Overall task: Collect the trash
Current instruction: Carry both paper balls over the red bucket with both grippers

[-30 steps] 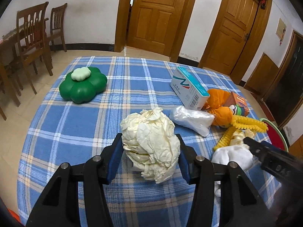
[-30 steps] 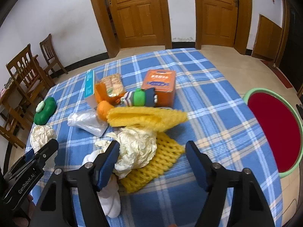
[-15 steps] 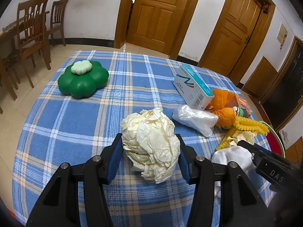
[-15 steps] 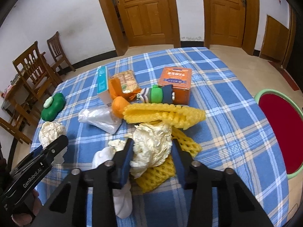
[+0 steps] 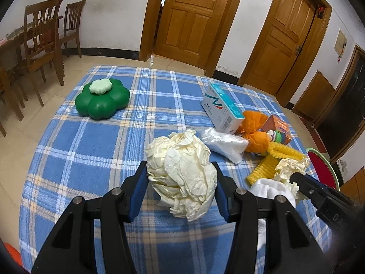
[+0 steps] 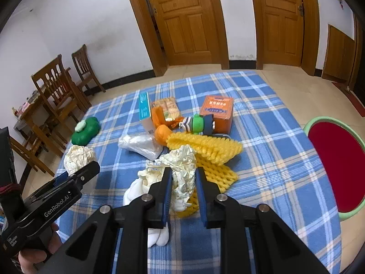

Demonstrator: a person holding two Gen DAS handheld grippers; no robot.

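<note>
My left gripper (image 5: 179, 166) is shut on a crumpled cream paper ball (image 5: 182, 171) and holds it just above the blue plaid table (image 5: 91, 155). In the right wrist view the same ball (image 6: 77, 156) shows at the tip of the left gripper (image 6: 84, 171). My right gripper (image 6: 183, 171) has its jaws closing on a second crumpled cream paper wad (image 6: 182, 159), and the pads press its sides. That wad (image 5: 289, 166) lies over a yellow foam net (image 6: 205, 146) and a white cloth (image 6: 136, 189).
Further back on the table are a clear plastic bag (image 6: 139, 145), a white and teal box (image 5: 221, 109), an orange box (image 6: 217, 111), orange cloth (image 5: 253, 123) and a green flower-shaped container (image 5: 101, 101). A red basin with a green rim (image 6: 335, 164) sits off the right edge. Wooden chairs (image 5: 43, 45) stand left.
The right gripper's jaws have come together from wide apart onto the paper wad, and the gripper has risen a little. The left gripper still holds its paper ball in the same place.
</note>
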